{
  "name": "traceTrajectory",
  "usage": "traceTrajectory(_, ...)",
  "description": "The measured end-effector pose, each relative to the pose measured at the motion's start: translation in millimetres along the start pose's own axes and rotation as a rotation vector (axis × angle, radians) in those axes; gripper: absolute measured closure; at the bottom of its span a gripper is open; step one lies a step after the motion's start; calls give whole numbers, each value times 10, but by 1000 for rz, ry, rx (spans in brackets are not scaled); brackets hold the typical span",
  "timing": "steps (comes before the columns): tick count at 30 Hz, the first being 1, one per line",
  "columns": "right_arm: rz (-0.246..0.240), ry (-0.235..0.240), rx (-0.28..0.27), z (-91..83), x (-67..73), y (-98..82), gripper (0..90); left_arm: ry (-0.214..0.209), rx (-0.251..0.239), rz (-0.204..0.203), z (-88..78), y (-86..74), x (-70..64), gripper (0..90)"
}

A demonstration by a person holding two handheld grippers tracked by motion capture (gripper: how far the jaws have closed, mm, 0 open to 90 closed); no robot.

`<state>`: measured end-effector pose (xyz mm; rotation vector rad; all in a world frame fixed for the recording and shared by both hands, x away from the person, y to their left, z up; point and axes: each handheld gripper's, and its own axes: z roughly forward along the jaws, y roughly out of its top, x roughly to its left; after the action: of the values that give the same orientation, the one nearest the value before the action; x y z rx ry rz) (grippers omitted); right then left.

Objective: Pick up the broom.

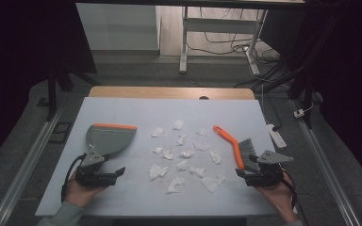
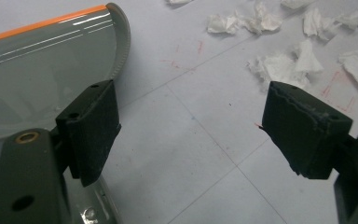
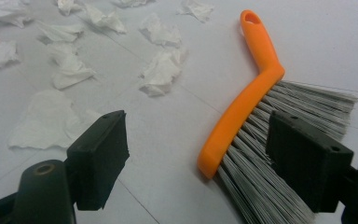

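Nothing swept yet: paper scraps (image 1: 184, 157) lie loose btwn dustpan (image 1: 108, 139) and brush (image 1: 238, 148). Left gripper (image 1: 115, 173) & right gripper (image 1: 242, 173) jaws released, apparently holding nothing.

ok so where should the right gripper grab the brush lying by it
Grip the brush on its orange handle, on the straight stretch above the bristles, where it is narrow and rigid. It lies flat, so come down from above with the jaws across the handle. The right gripper stands open, with the brush's near end between its jaws.

Grey dustpan (image 1: 107, 140) left, orange brush (image 1: 238, 147) right, paper scraps (image 1: 185, 155) between
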<state>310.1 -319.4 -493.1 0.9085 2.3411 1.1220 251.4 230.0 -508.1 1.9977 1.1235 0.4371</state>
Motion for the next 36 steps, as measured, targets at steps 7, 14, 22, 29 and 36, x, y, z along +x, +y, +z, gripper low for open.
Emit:
traceTrajectory(7,4,8,2,2,6,-3,212,2,-4,2,2,9,8,197)
traceTrajectory(14,-5,7,17,8,22,-2,215,-2,2,6,20,16,10,195)
traceTrajectory(22,-13,7,31,-24,57,49,224,0,-2,17,33,29,10,192)
traceTrajectory(29,-8,1,49,-82,61,185,232,2,-4,21,49,45,13,193)
traceTrajectory(36,16,-6,28,-112,18,370,257,8,1,24,65,55,17,194)
